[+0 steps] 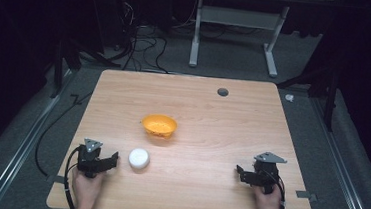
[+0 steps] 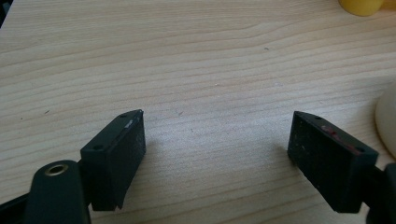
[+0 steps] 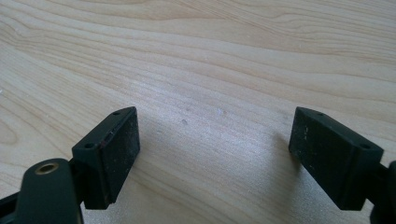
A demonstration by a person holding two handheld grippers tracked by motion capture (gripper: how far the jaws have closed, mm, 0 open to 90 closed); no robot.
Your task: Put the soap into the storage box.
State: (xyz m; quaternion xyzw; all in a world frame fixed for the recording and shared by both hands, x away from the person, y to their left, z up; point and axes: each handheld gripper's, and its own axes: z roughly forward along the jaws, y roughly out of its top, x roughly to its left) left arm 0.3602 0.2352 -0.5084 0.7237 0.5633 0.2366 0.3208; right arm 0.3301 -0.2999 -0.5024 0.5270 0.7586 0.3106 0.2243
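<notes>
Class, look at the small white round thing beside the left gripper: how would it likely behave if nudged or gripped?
The white round thing looks low and wide, so it would probably slide on the smooth table rather than tip. Its curved side may slip between flat jaws. It seems small, so likely light; the material cannot be told.

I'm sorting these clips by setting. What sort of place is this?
Probably a lab or recording studio, not a home: a bare wooden table ringed by dark curtains, loose cables on grey carpet, and a metal desk frame behind.
</notes>
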